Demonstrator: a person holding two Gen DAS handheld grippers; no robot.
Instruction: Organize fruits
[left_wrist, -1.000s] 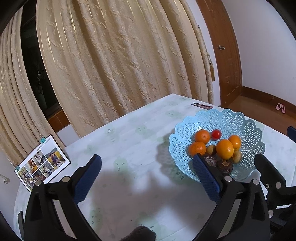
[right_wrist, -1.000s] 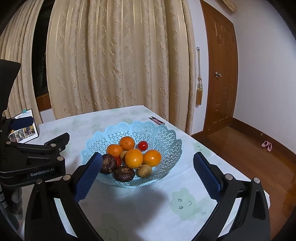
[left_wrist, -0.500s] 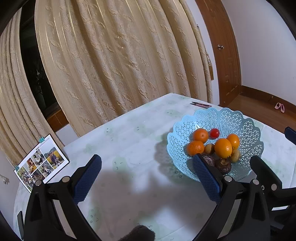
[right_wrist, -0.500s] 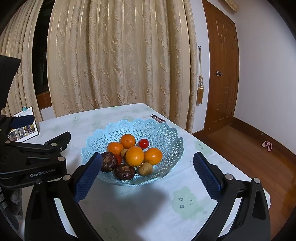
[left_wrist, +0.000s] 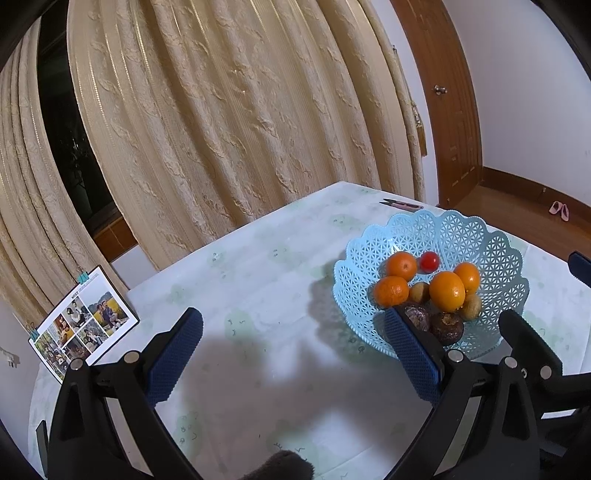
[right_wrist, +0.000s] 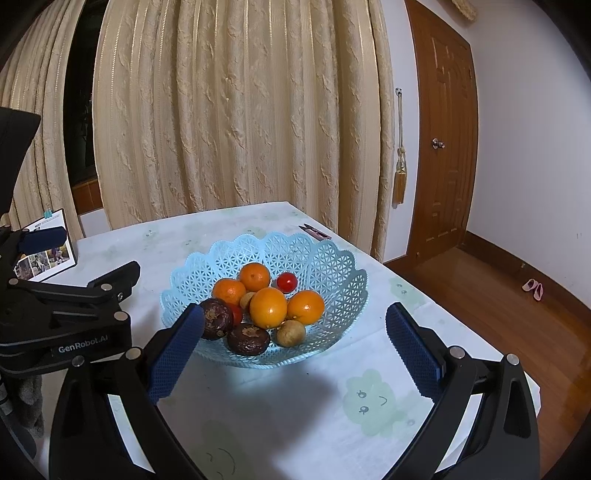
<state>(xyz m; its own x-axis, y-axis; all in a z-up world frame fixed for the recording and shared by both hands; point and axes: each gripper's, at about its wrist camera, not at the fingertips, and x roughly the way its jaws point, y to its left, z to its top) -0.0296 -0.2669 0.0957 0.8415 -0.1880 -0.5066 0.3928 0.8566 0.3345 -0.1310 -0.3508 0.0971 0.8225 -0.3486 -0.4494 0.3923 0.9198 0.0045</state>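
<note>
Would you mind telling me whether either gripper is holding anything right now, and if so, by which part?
Nothing is held. The left gripper and right gripper are both open and empty; all the fruit lies in the basket.

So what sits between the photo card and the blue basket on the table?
Nothing on the cloth itself: in the left wrist view the stretch from the photo card to the blue basket is bare tablecloth. The right wrist view agrees, apart from the left gripper overlapping that stretch.
</note>
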